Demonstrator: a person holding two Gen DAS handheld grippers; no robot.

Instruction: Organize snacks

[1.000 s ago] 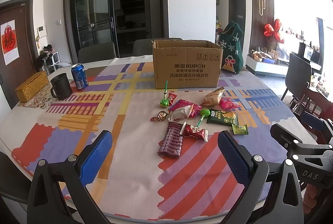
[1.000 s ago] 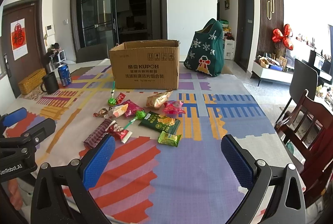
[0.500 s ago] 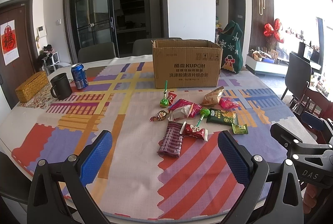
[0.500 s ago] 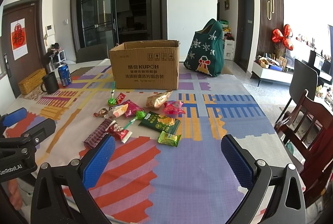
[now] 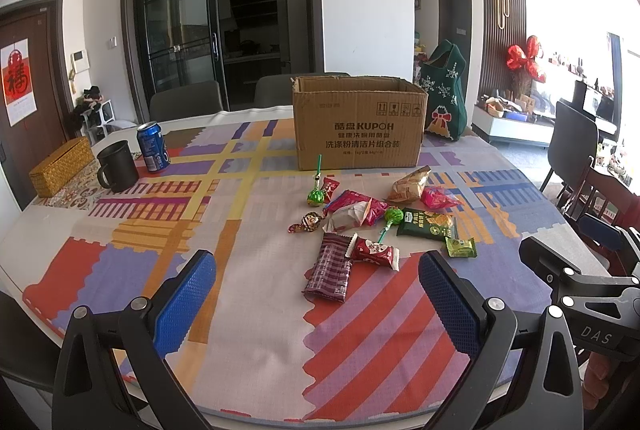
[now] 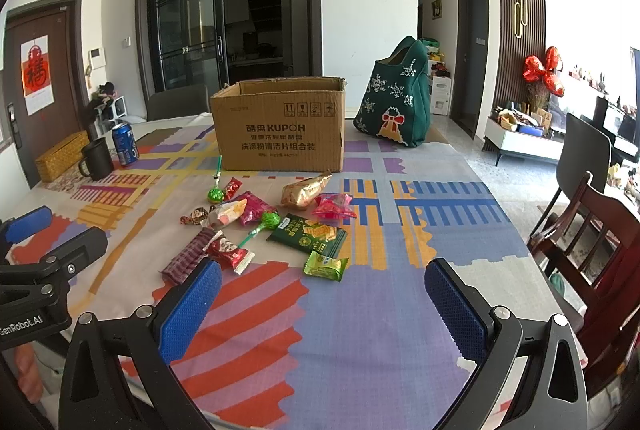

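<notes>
Both grippers hover at the near edge of the table (image 5: 120,230), fingers spread wide and empty: the left gripper (image 5: 318,294) and the right gripper (image 6: 324,300). No snack looks sorted yet, so this seems the very start. About eleven snacks lie loose mid-table before one open cardboard box (image 6: 280,128): two green lollipops (image 5: 394,216), a striped wafer pack (image 5: 328,272), a dark green cracker pack (image 6: 307,234) and assorted small wrappers. The likely next move is reaching forward to the nearest packet.
</notes>
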